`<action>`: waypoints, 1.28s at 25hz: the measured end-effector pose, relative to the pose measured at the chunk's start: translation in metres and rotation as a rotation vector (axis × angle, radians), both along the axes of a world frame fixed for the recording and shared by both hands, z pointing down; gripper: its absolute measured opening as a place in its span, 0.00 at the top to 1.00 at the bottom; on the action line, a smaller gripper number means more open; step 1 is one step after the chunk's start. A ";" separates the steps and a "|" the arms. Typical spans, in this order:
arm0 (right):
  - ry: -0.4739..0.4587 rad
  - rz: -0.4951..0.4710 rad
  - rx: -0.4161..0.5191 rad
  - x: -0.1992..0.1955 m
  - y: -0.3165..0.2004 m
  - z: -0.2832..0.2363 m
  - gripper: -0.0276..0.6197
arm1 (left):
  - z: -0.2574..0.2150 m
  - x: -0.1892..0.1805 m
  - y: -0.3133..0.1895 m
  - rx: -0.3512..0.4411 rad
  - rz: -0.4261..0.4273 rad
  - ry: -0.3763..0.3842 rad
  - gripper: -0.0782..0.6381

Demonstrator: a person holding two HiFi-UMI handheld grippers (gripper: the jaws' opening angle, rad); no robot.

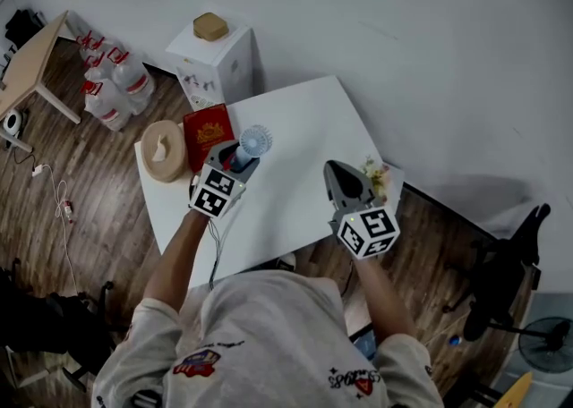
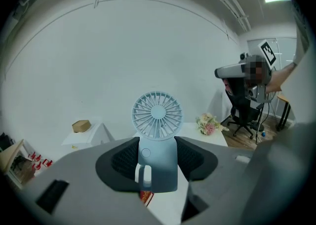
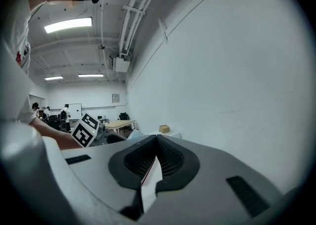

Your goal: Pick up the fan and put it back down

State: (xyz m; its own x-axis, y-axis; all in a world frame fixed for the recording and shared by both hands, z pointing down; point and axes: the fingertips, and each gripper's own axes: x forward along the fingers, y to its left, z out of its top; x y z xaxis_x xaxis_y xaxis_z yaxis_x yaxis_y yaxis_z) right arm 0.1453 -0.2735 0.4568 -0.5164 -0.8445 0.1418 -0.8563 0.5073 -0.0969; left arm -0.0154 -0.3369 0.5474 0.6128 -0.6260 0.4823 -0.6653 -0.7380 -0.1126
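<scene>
text: none legible | red box point(image 1: 208, 129): gold print too small to read

I counted two grippers, the left gripper point(image 1: 238, 161) and the right gripper point(image 1: 332, 167), one blue fan point(image 1: 254, 140), one white table point(image 1: 304, 111), one red box point(image 1: 208, 128), one round tan holder point(image 1: 164, 150) and one bunch of flowers point(image 1: 377, 177). Off the table there was one white cabinet point(image 1: 228, 62) with one tan block point(image 1: 210, 27) on it, one wooden desk point(image 1: 31, 62) and one black chair point(image 1: 501, 276). The jugs point(image 1: 116, 84) on the floor numbered at least three; I could not count them more exactly.
</scene>
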 end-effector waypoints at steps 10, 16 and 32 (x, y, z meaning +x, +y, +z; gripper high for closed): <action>0.006 0.072 -0.033 0.028 0.014 0.011 0.96 | 0.087 0.023 0.019 -0.158 0.058 -0.073 0.59; 0.016 0.121 -0.048 0.043 0.024 0.015 0.96 | 0.126 0.047 0.033 -0.243 0.108 -0.082 0.59; 0.024 0.305 -0.096 0.120 0.064 0.034 0.96 | 0.219 0.141 0.092 -0.382 0.326 -0.206 0.59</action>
